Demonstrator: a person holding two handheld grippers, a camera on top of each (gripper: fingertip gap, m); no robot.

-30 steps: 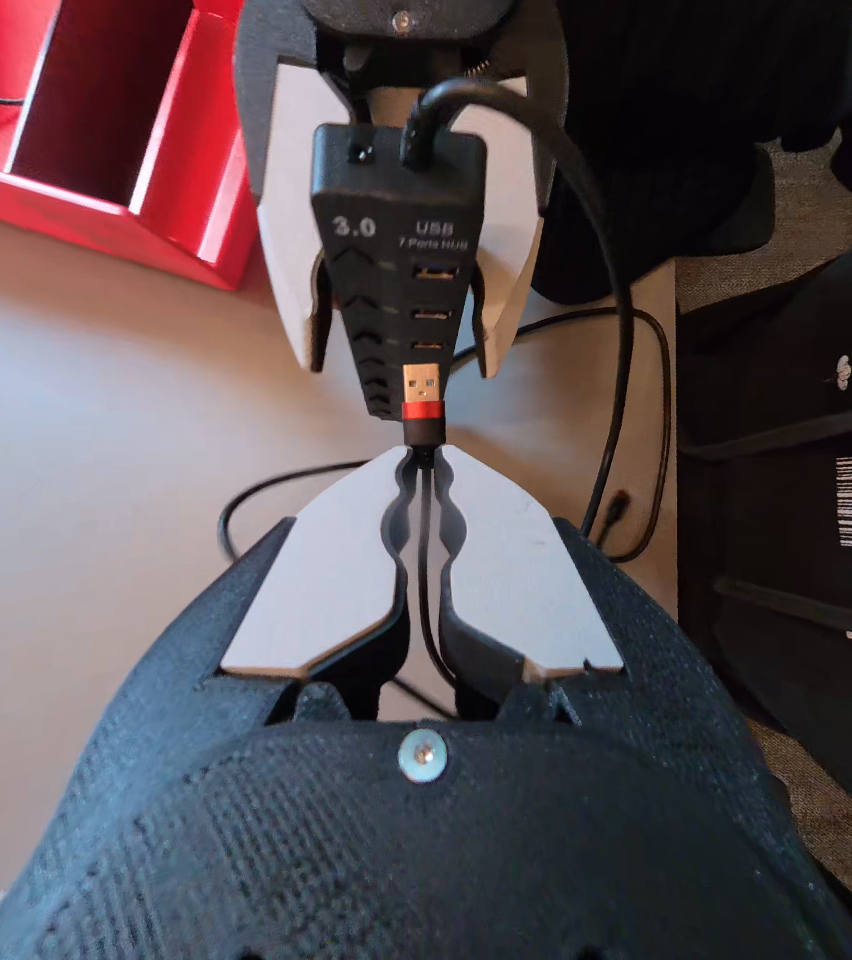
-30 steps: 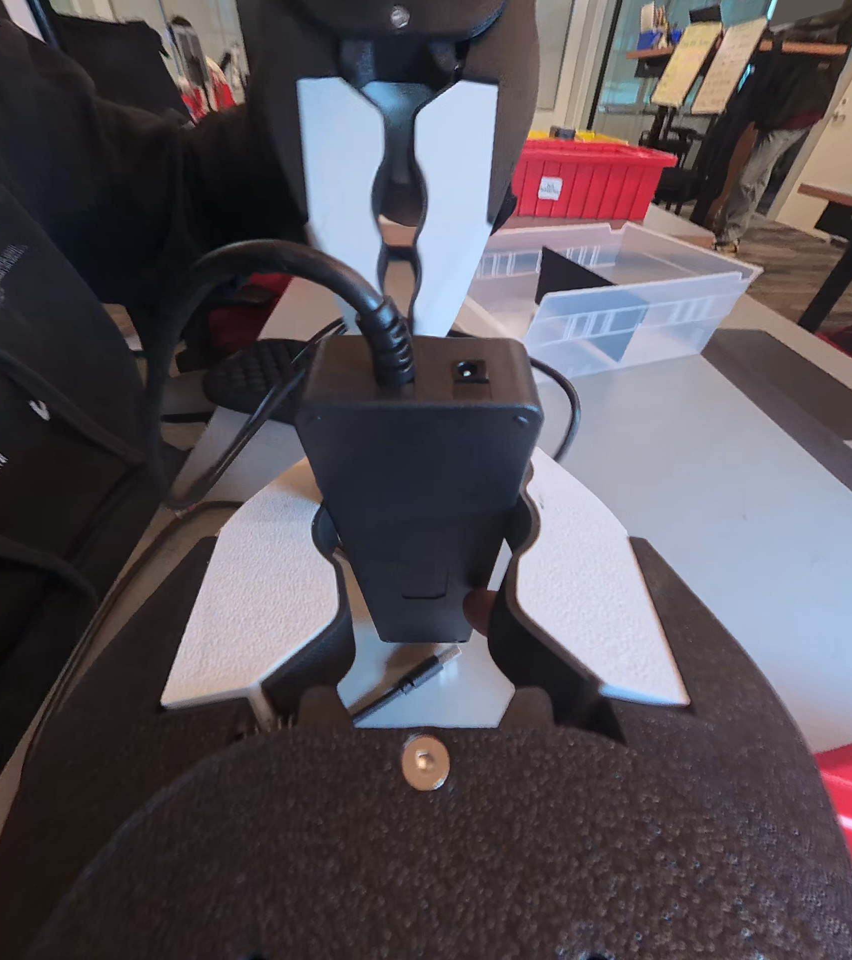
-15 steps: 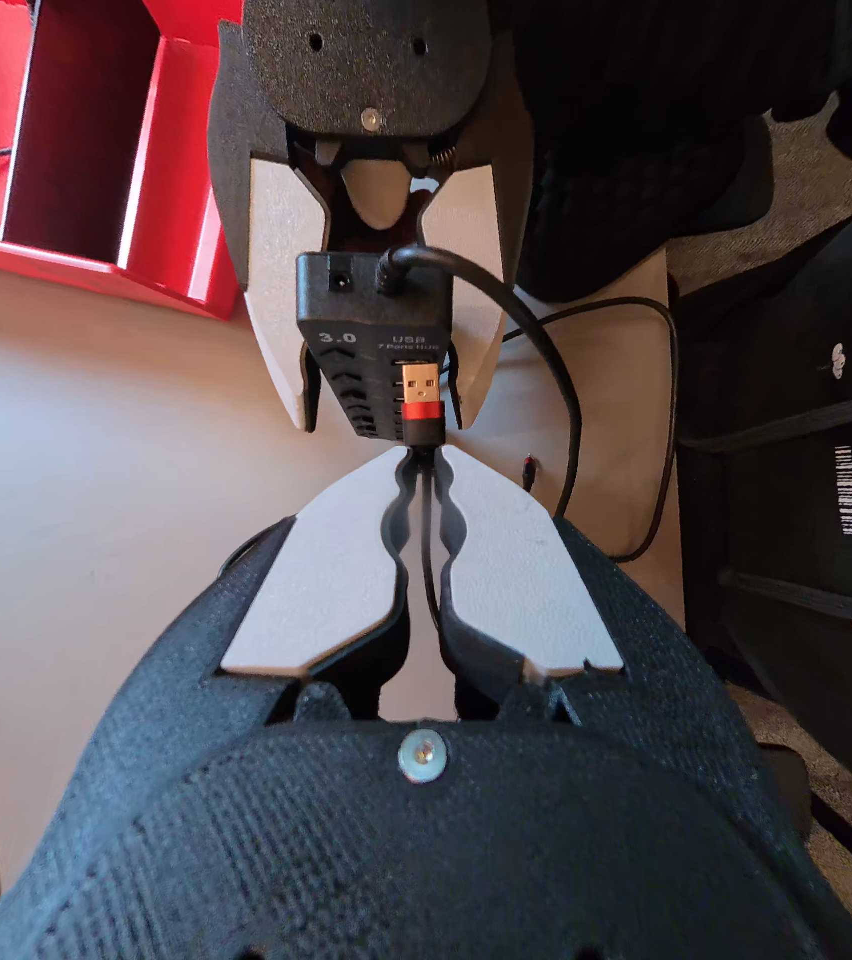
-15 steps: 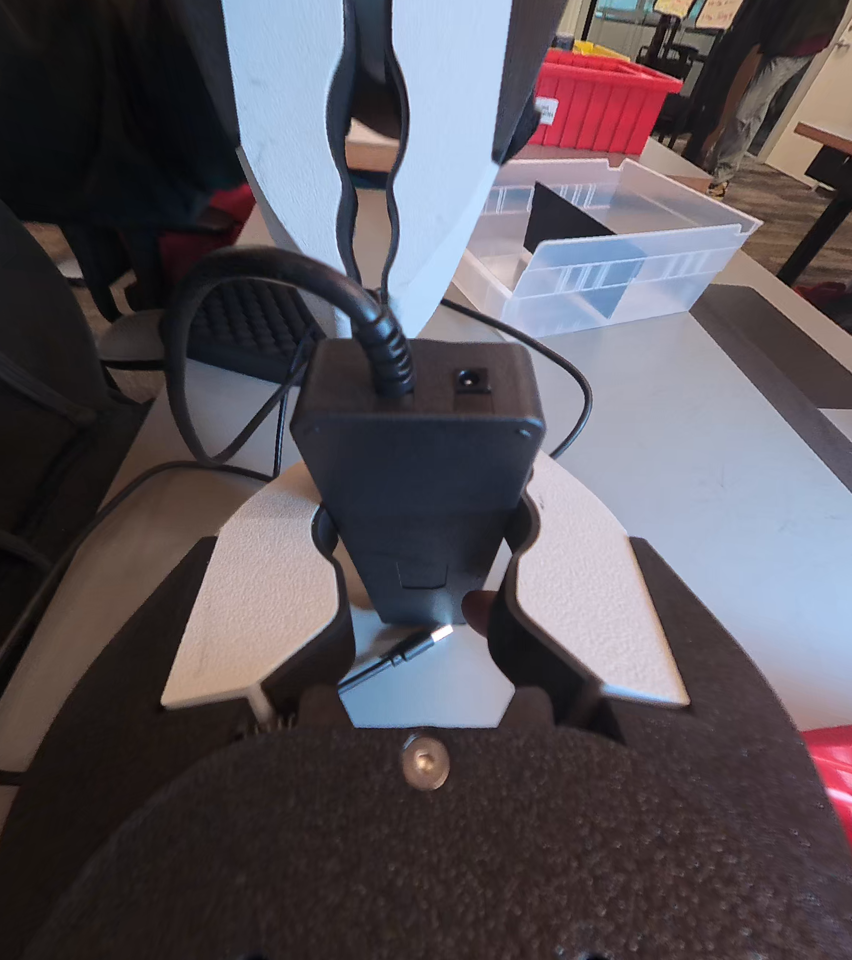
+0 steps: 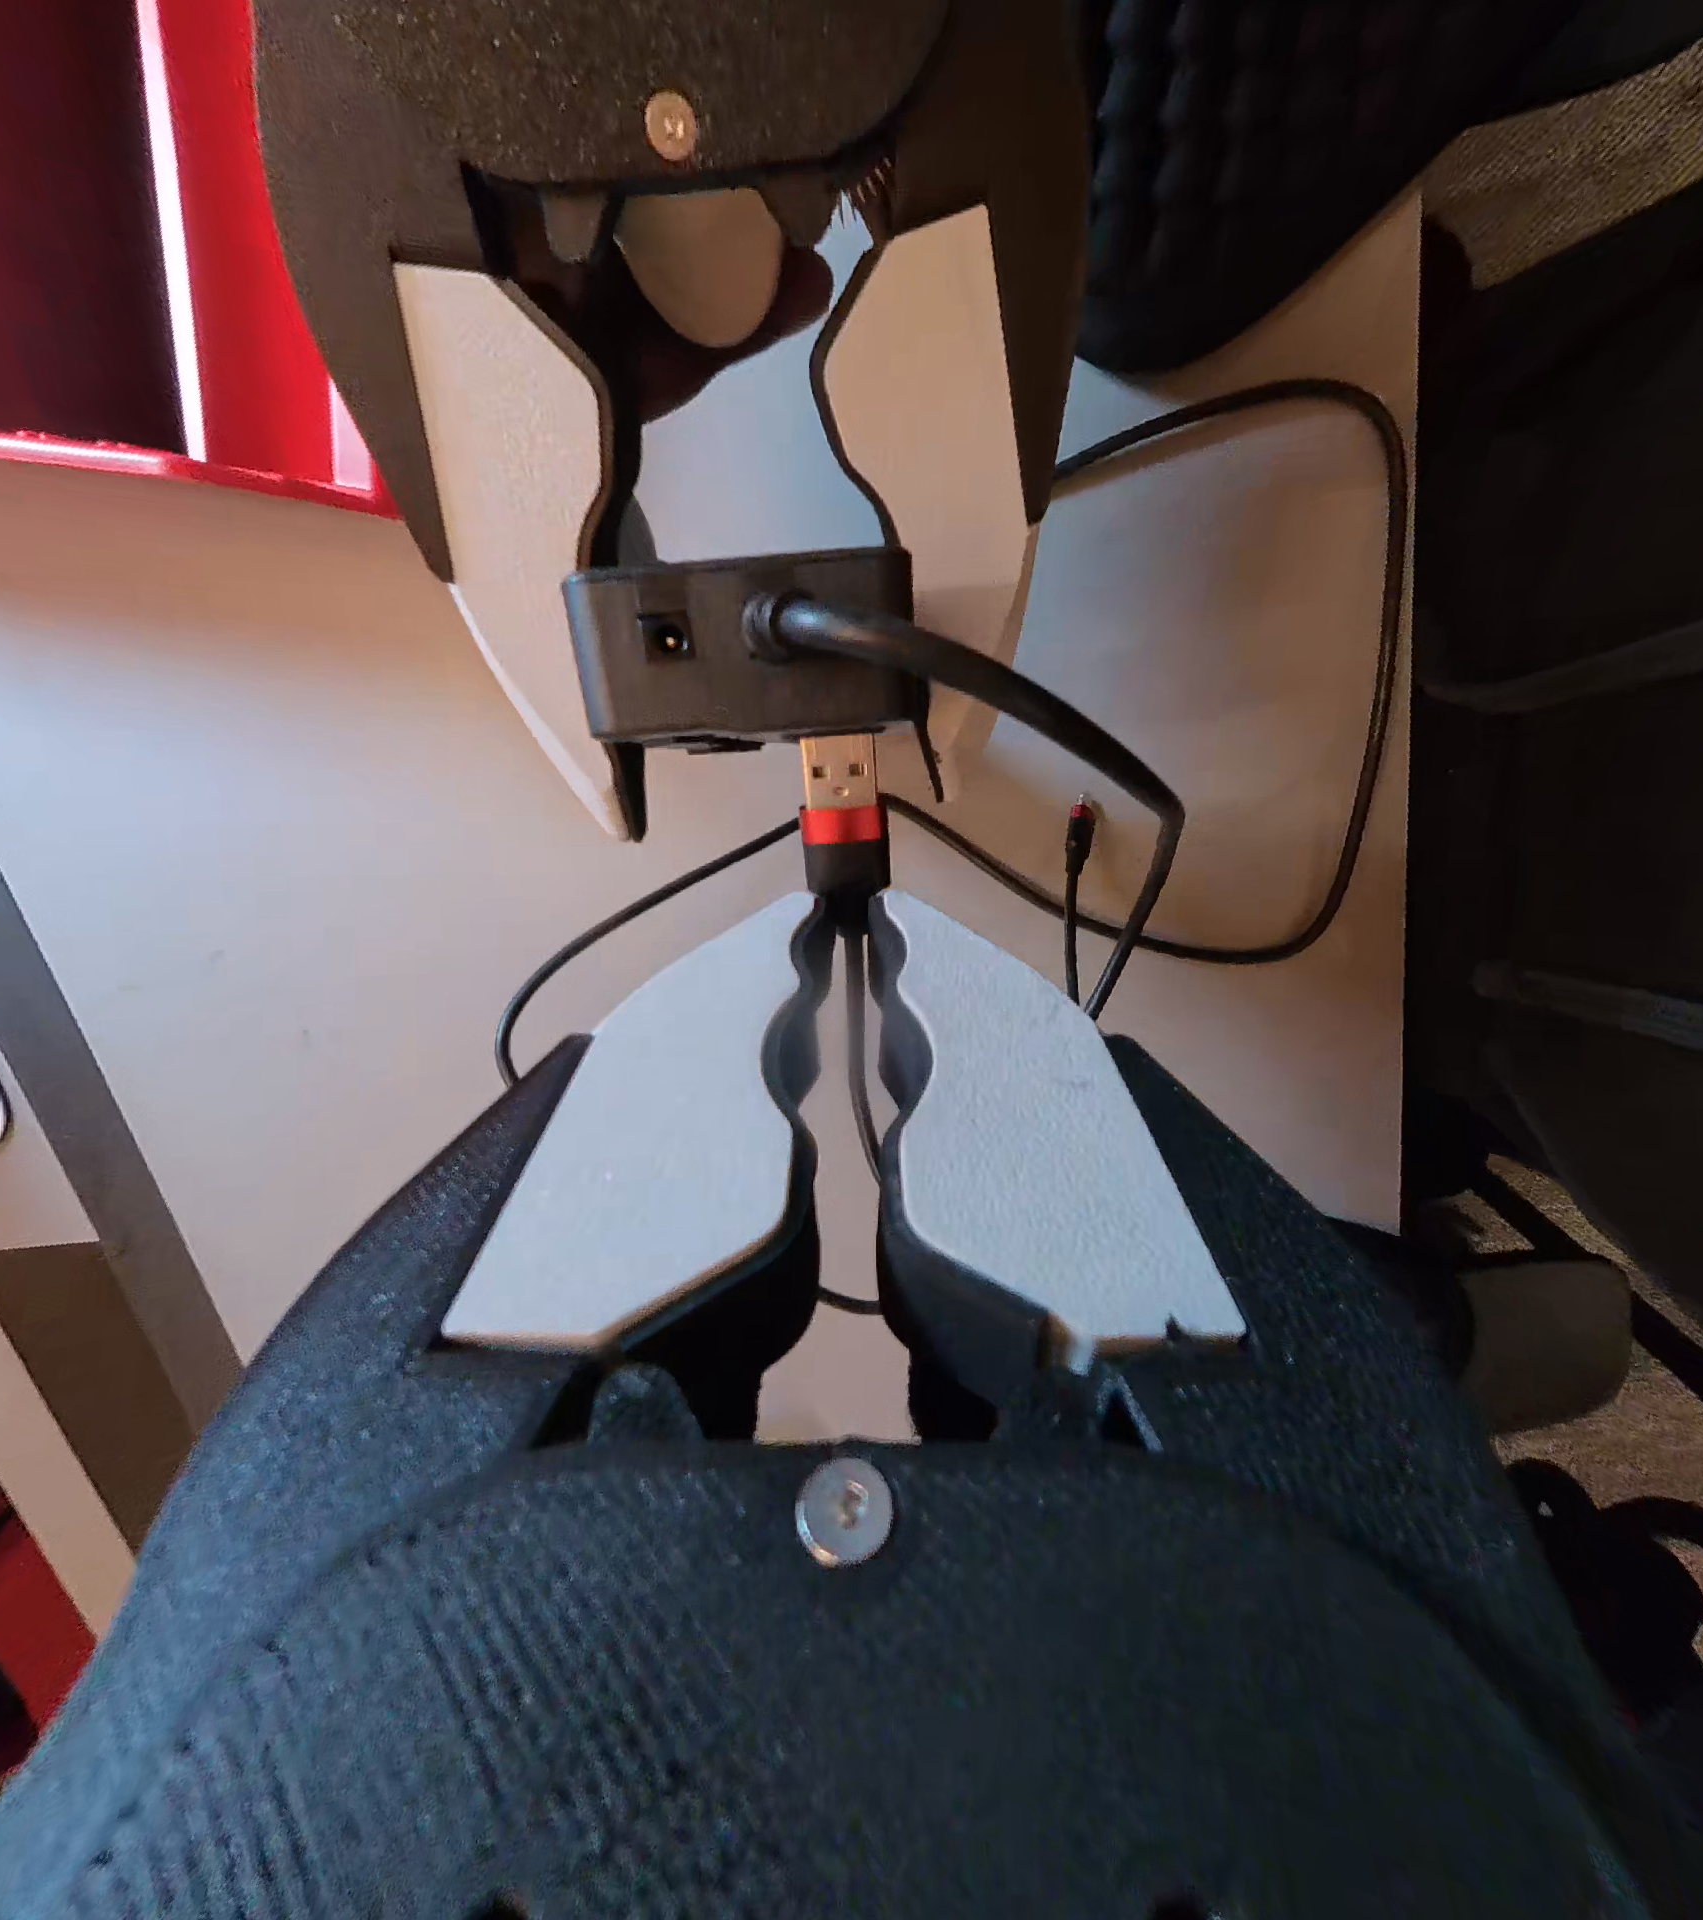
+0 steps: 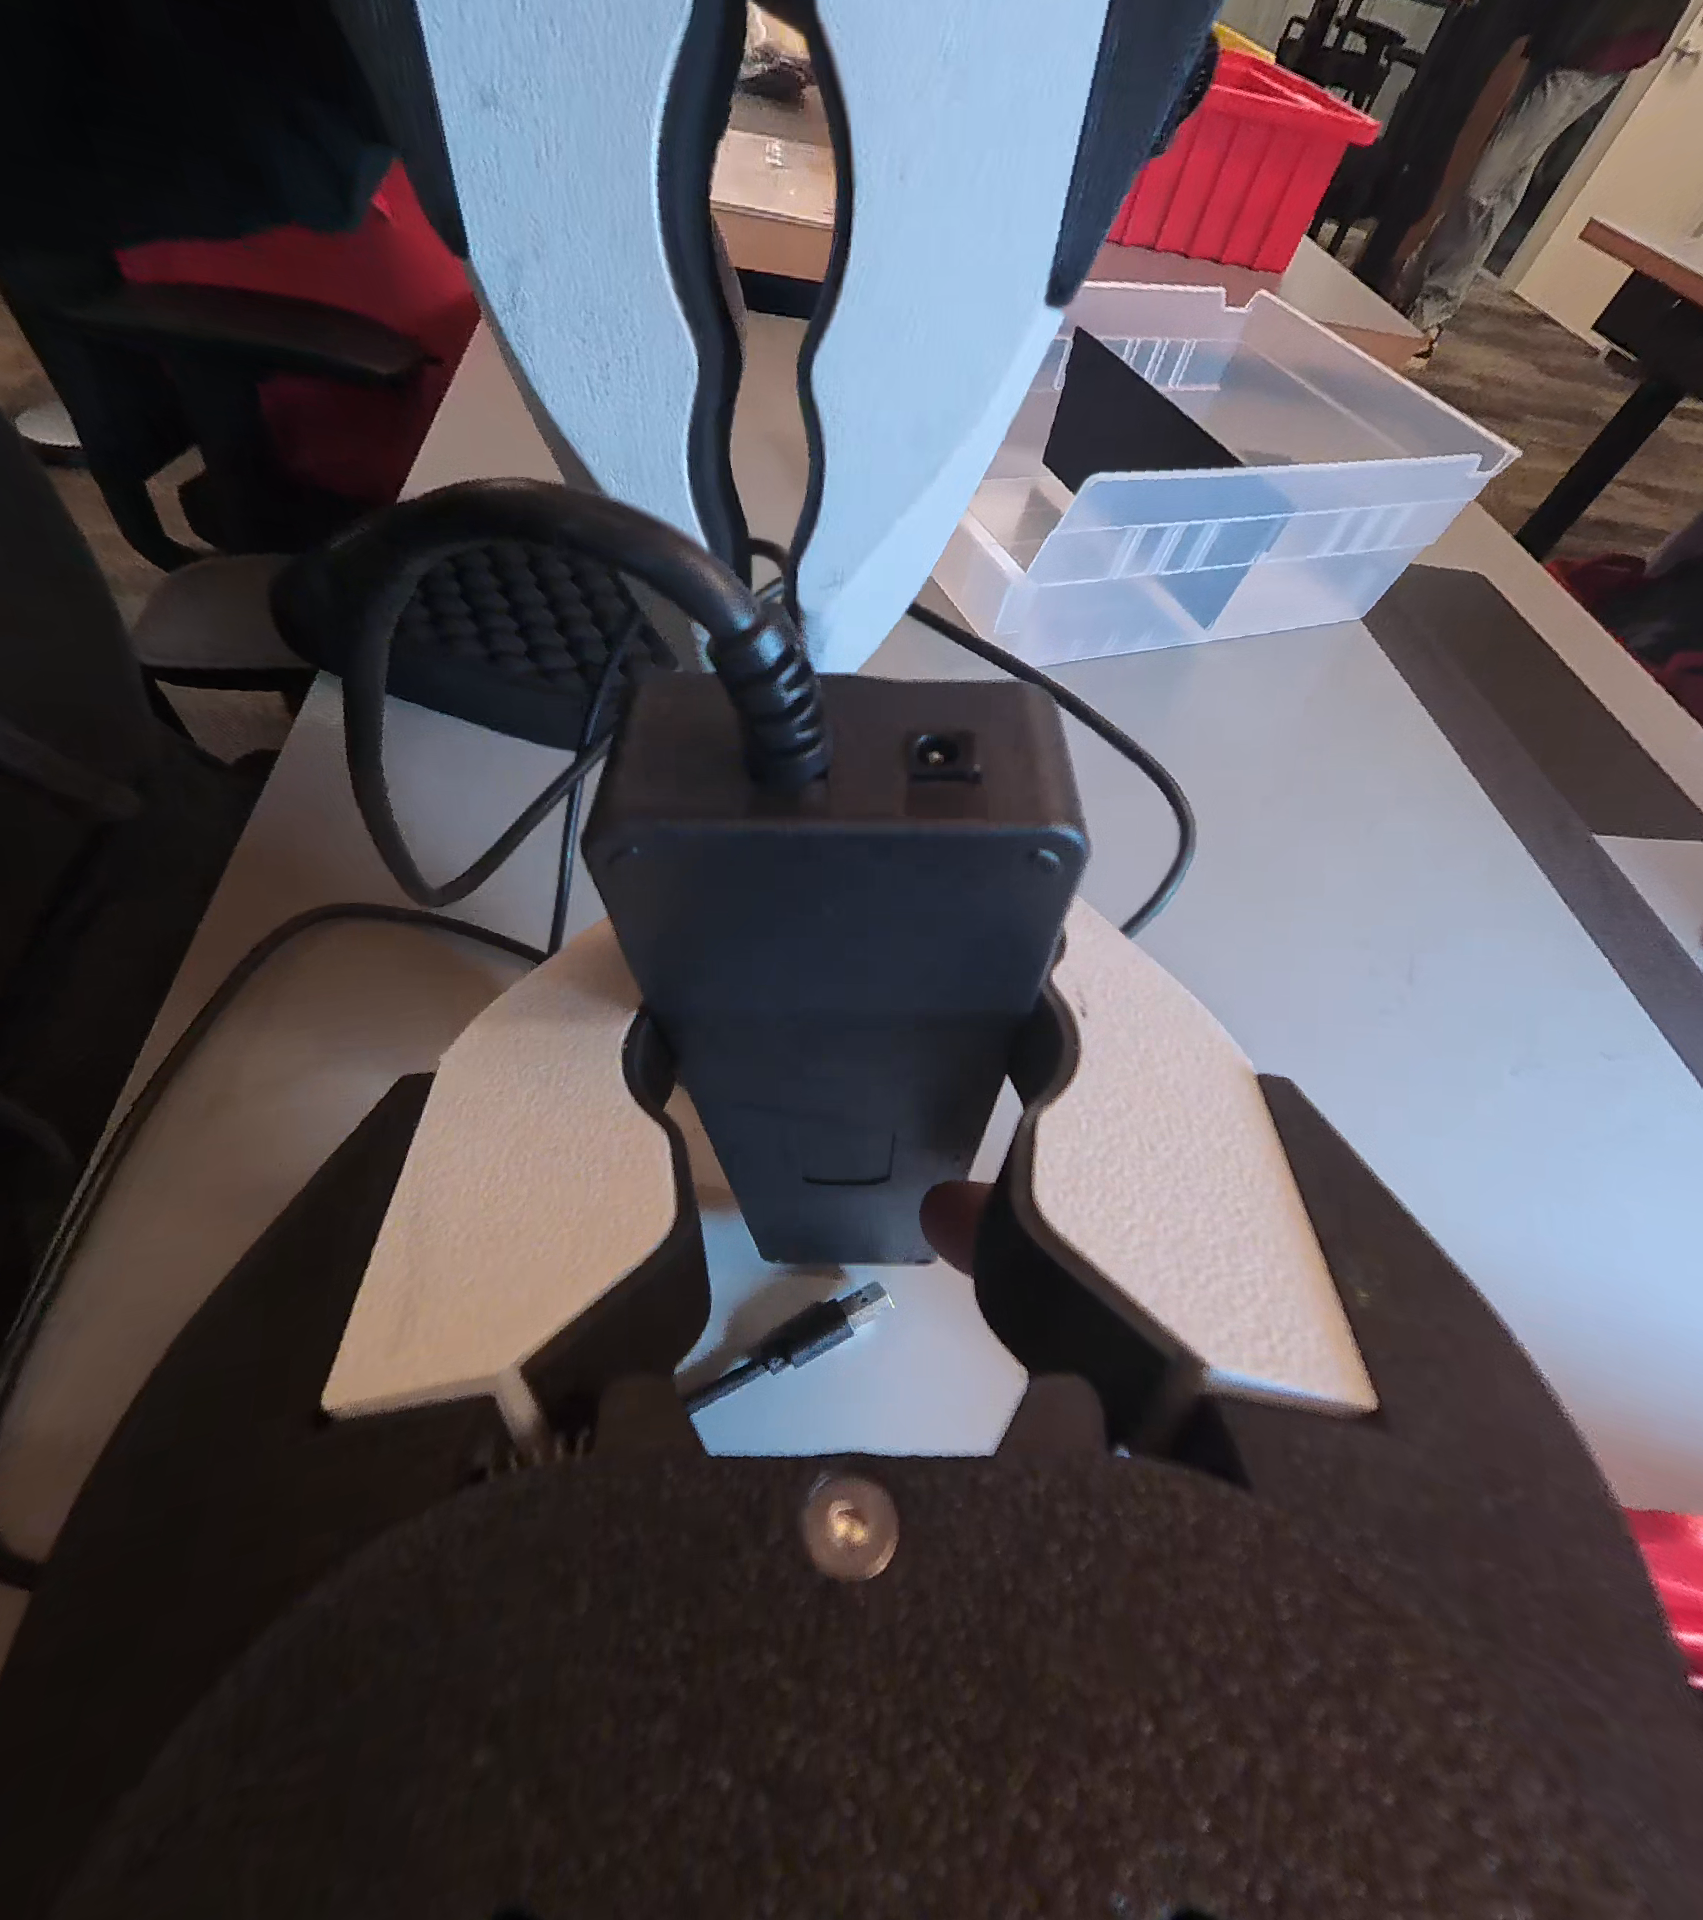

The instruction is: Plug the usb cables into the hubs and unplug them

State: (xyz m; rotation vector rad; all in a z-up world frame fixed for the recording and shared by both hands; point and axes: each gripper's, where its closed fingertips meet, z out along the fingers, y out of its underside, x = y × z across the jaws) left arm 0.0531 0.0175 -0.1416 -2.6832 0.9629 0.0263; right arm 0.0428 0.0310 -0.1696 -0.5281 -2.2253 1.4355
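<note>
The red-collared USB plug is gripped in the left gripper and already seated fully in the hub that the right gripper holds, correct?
Not seated. In the left wrist view the USB plug shows its whole metal tip, bare, just short of the hub. The rest holds: the left gripper grips the plug, and the right gripper holds the hub.
</note>
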